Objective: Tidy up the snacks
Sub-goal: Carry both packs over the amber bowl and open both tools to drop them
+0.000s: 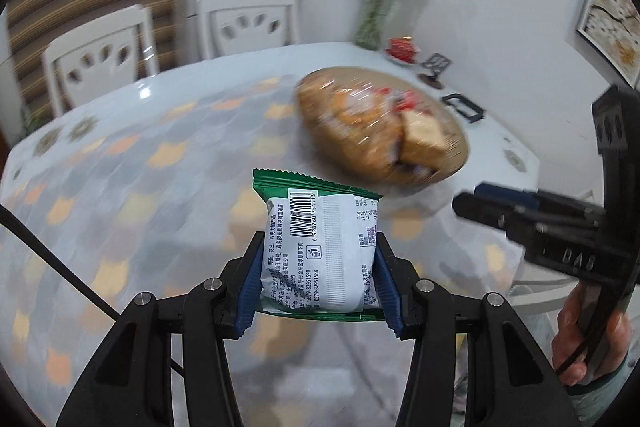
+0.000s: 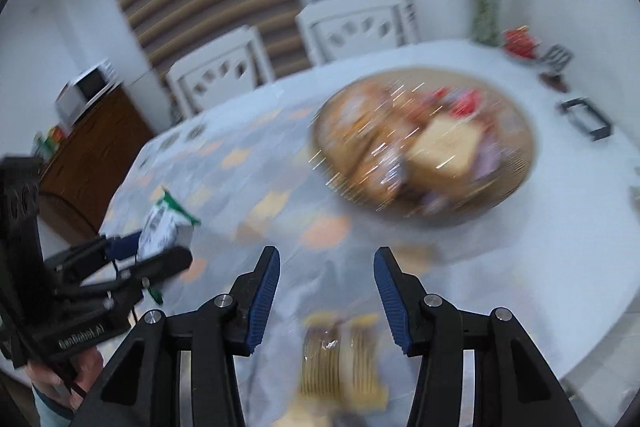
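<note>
Two grippers: both over the counter (image 1: 120, 155), which wears a cloth patterned in grey, orange and yellow hexagons.
Left gripper (image 1: 318, 277): fingers (image 1: 250, 291) clenched on a green snack packet (image 1: 320, 247), the blue pads pressing its two sides; the packet shows its white back with a barcode and printed text, and it hangs clear above the cloth.
Same packet from the right wrist view: green snack packet (image 2: 164, 223) seen at the left edge, pinched in the left gripper (image 2: 148, 247), with a hand (image 2: 76, 371) gripping the handle below.
Right gripper (image 2: 326, 291): fingers (image 2: 264, 291) parted with nothing between them, released; the cloth shows through the gap.
Right gripper from the left wrist view: it enters at the right edge (image 1: 480, 205), held by a hand (image 1: 588, 339).
Cracker pack (image 2: 340, 359): a clear-wrapped pack of yellowish crackers lying on the cloth just below the right gripper's open fingers, blurred, not touched.
Wicker basket (image 1: 452, 163): round, standing on the counter beyond both grippers, already filled with wrapped snacks; contents blurred, one pale boxy packet (image 1: 424, 135) on top.
Far rim of counter: glass vase of dried flowers (image 1: 372, 23), a red item (image 1: 402, 49) beside it, a small black frame (image 1: 464, 107).
Behind: two white chairs (image 1: 248, 23) at the counter's far side.
</note>
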`<state>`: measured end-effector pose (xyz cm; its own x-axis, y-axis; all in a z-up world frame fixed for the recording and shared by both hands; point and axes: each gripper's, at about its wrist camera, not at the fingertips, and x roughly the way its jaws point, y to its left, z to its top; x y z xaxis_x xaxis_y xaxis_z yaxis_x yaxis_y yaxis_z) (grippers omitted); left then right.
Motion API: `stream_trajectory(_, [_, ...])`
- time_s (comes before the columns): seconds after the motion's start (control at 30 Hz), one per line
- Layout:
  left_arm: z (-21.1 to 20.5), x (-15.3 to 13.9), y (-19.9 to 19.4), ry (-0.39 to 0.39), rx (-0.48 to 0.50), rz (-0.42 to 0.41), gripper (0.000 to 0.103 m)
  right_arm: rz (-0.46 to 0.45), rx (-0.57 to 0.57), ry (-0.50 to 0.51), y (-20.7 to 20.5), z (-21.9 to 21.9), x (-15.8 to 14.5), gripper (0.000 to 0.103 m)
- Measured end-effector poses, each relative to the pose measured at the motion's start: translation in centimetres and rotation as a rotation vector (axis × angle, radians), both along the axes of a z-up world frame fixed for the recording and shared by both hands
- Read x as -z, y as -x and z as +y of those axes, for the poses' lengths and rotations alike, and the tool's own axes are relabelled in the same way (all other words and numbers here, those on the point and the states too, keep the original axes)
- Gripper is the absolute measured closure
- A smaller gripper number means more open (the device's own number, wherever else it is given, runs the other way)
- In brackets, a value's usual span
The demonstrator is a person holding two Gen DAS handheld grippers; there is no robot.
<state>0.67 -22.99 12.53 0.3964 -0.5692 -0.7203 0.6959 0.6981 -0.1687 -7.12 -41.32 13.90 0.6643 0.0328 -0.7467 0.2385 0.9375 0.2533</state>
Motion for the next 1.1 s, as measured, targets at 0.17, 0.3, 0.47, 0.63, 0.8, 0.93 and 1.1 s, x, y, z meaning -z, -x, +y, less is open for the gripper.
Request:
stream_trajectory(0.17, [-4.3, -0.4, -0.9, 0.009, 0.061, -0.018, 0.055, -0.024, 0.022, -0.007, -0.5, -4.3, -0.6, 0.055])
stream_trajectory(0.3, [-4.2, 1.1, -1.7, 0.008, 0.060, 0.022, 0.055, 0.077, -0.056, -0.146, 2.7, -4.2, 3.0, 0.050])
stream_trajectory(0.47, [-3.5, 2.4, -2.5, 0.020, 0.031, 0.096, 0.055, 0.149, -0.117, -0.189, 4.9, -0.9, 6.5, 0.010])
stream_trajectory(0.63, [-3.3, 2.2, -2.1, 0.006, 0.019, 0.090, 0.055, 0.274, -0.197, -0.061, 3.1, 3.5, 9.9, 0.036])
stream_trajectory(0.8, [-4.5, 1.1, -2.3, 0.009, 0.034, 0.069, 0.055, 0.267, -0.194, 0.122, 3.5, 4.7, 9.8, 0.053])
stream_trajectory(0.93, [-6.3, -0.2, -2.5, 0.014, 0.064, 0.036, 0.055, 0.190, -0.136, 0.095, 4.0, 2.2, 6.8, 0.055])
stream_trajectory(1.1, [-8.9, -1.7, -3.5, 0.031, 0.097, 0.008, 0.055, 0.060, -0.014, 0.049, 4.0, -3.4, 0.8, 0.091])
